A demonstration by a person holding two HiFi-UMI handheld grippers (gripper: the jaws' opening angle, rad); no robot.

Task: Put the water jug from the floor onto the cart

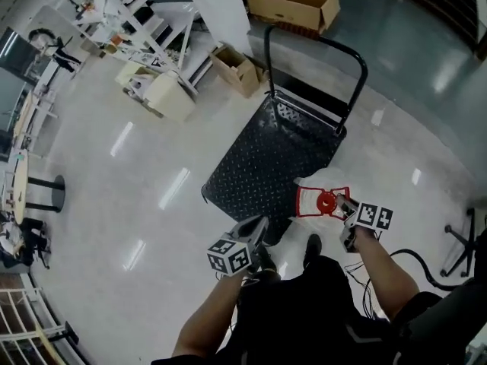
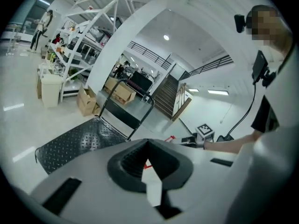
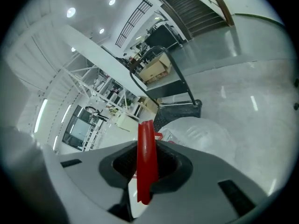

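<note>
While the right gripper (image 3: 145, 168) has its fingers clamped on the water jug's (image 1: 320, 182) red handle (image 1: 326, 201) and the left gripper (image 2: 146, 166) rides along with fingers closed and empty, the jug looks lifted at the cart's (image 1: 262, 166) near corner, set-down to come.

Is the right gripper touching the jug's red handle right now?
Touching. The right gripper view shows the red handle standing between the jaws of the right gripper, with both pads pressed against its sides.

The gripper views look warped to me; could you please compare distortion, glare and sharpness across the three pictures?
Left gripper view: fisheye, dark round vignette, mosaic patch top right. Right gripper view: same bending; the red handle in the jaws looks soft. Head view: straighter, streaks of lamp glare on the glossy floor.
</note>
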